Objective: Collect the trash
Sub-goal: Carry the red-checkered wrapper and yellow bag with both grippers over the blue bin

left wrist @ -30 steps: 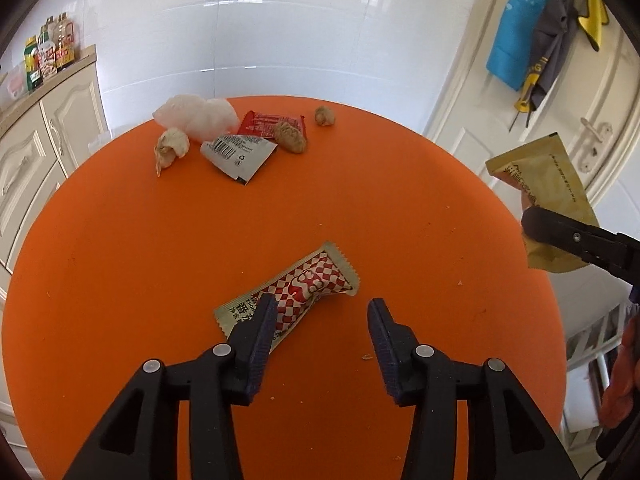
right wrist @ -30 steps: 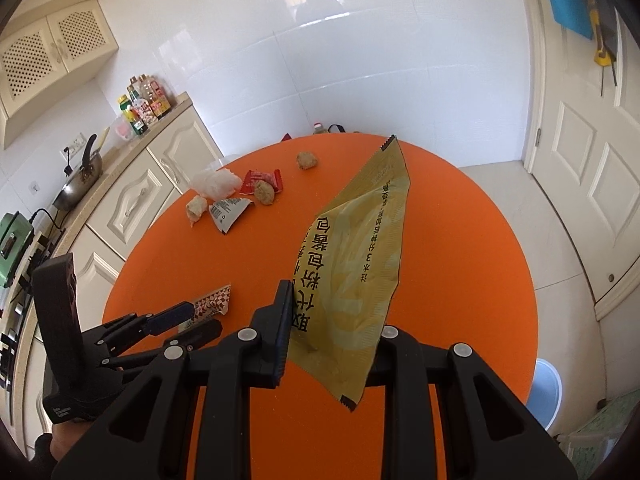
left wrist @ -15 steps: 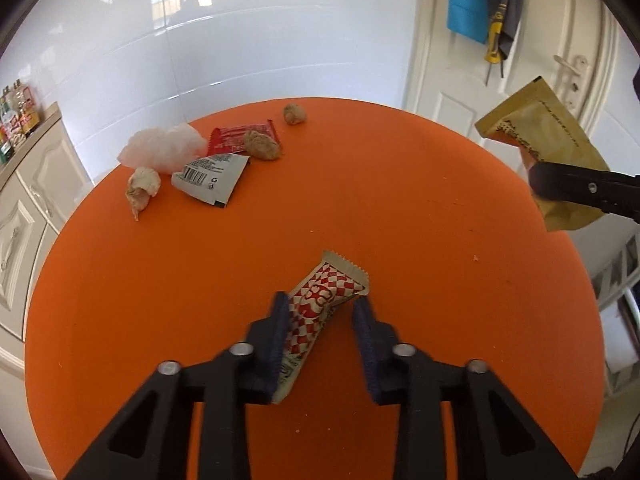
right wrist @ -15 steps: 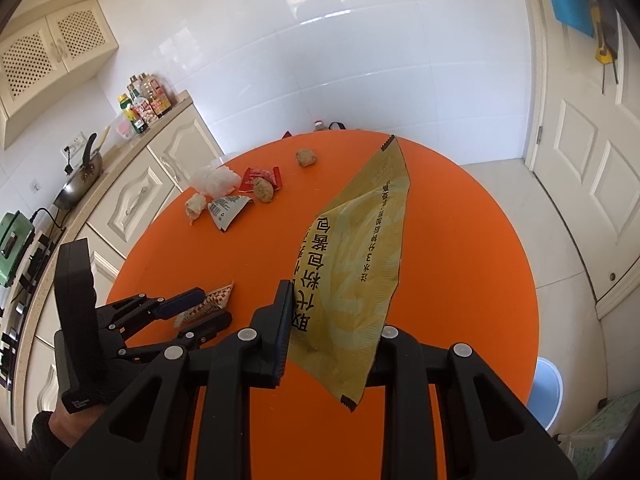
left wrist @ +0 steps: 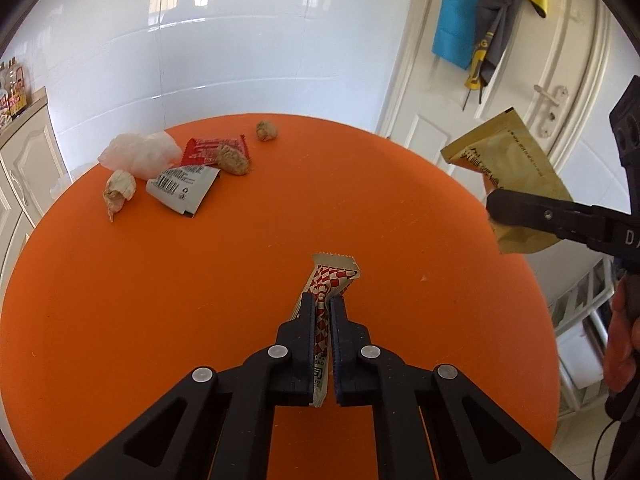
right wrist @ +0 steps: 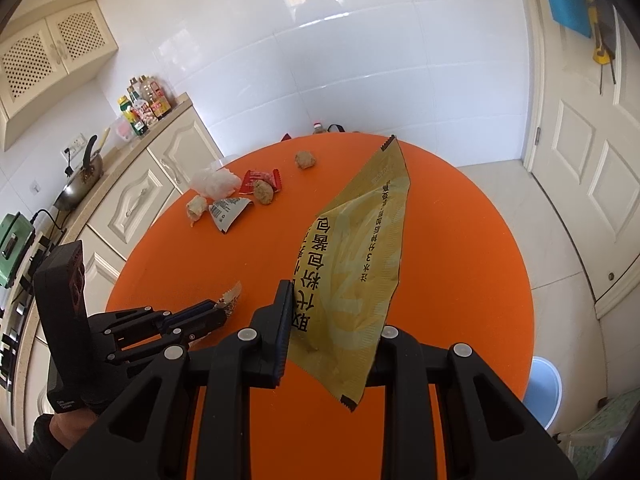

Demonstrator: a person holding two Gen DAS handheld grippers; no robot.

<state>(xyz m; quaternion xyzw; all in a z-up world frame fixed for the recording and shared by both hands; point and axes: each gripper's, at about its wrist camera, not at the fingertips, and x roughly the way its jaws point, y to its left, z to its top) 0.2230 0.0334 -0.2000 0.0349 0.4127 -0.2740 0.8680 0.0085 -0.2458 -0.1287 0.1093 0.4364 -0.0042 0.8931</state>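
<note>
Left wrist view: the left gripper point(left wrist: 321, 312) is clamping its two black fingers on a red-and-white checkered snack wrapper point(left wrist: 329, 292) above the round orange table point(left wrist: 160, 280). A white crumpled tissue point(left wrist: 140, 154), a red flat packet point(left wrist: 214, 150) and brown lumps point(left wrist: 232, 160) are lying near the far edge.

Right wrist view: the right gripper point(right wrist: 332, 300) is pinching a large yellow foil bag point(right wrist: 356, 264), which is hanging clear of the table.
</note>
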